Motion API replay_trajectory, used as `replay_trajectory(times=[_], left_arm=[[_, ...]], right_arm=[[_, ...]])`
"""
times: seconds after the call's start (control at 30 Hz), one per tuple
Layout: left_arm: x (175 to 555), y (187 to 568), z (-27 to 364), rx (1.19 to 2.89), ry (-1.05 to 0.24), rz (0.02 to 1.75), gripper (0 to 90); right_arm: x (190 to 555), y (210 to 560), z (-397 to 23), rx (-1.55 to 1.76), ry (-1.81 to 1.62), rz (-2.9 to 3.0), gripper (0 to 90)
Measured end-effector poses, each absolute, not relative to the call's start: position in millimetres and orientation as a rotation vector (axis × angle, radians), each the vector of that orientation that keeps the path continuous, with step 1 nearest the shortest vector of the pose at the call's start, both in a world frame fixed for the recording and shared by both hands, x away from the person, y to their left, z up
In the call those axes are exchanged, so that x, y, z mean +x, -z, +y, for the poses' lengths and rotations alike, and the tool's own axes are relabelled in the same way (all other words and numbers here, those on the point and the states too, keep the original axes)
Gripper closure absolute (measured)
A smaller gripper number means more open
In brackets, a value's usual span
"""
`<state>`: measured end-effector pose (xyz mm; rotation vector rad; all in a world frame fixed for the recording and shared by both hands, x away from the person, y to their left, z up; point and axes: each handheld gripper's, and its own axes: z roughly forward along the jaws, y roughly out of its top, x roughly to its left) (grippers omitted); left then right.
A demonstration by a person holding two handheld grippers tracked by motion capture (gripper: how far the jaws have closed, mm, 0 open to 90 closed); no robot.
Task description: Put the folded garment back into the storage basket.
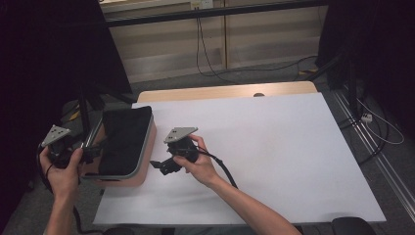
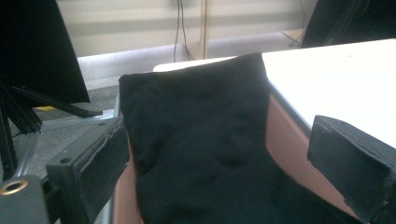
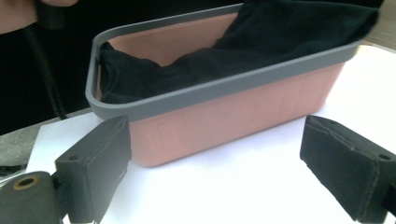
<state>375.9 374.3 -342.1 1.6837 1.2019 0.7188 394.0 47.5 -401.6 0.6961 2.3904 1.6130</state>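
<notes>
A pink basket (image 1: pixel 142 172) with a grey rim stands at the left edge of the white-covered table (image 1: pixel 274 147). A black cloth (image 1: pixel 122 139) lies inside it and drapes over the far end. My left gripper (image 1: pixel 90 154) is held off the table's left side, against the basket's left wall. Its jaws stand open, and in the left gripper view (image 2: pixel 217 140) they look across the cloth (image 2: pixel 201 130) and the pink wall (image 2: pixel 280 135). My right gripper (image 1: pixel 159 167) rests low on the sheet just right of the basket. Its jaws (image 3: pixel 217 140) are open with nothing between them, facing the basket (image 3: pixel 233 112) and the cloth (image 3: pixel 280 32).
The wooden tabletop edge (image 1: pixel 225 91) shows beyond the white sheet. Black curtains hang at the left and right. A black stand's legs (image 1: pixel 85 117) are on the floor left of the basket. Cables (image 1: pixel 205 58) trail across the floor behind the table.
</notes>
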Motion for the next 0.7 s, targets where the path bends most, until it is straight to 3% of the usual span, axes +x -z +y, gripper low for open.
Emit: replay_trajectory(times=[0.2, 0.7], left_arm=[[363, 344, 366, 1.645, -0.687, 1.168, 7.7], [328, 344, 330, 1.729, -0.685, 1.106, 6.8]], right_arm=[[390, 402, 34, 0.725, -1.604, 2.363, 9.6], [372, 403, -17, 0.794, -1.545, 2.275, 9.4]])
